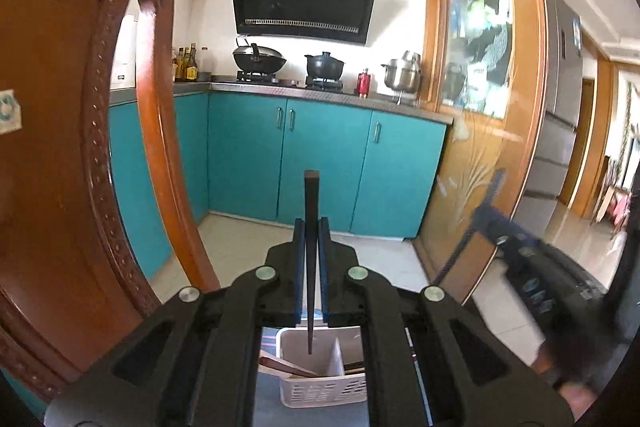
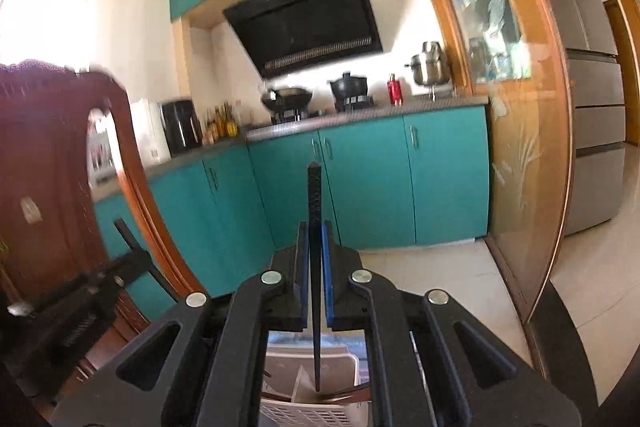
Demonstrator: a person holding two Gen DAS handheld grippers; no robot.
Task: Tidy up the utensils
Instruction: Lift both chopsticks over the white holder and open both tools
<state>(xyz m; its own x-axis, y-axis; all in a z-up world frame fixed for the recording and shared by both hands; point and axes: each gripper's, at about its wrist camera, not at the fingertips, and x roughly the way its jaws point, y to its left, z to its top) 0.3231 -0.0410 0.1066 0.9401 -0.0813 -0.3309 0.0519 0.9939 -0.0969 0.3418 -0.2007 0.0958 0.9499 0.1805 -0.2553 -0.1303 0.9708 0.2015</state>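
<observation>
Chopsticks (image 1: 311, 267) (image 2: 316, 267) are clamped upright in both closed tongs (image 1: 311, 227) (image 2: 316, 231); the white basket (image 1: 320, 393) compartment may be missed if tilted during lowering.

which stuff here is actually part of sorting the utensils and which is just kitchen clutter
Job: left gripper shut on a black chopstick; right gripper shut on another chopstick; white slotted basket below.

Lying about: wok, black pot, steel pot, red bottle, wooden chair.

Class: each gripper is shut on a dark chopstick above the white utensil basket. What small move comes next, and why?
Probably lower the left gripper so its chopstick drops into the white basket, since its tip already points into a compartment.
</observation>
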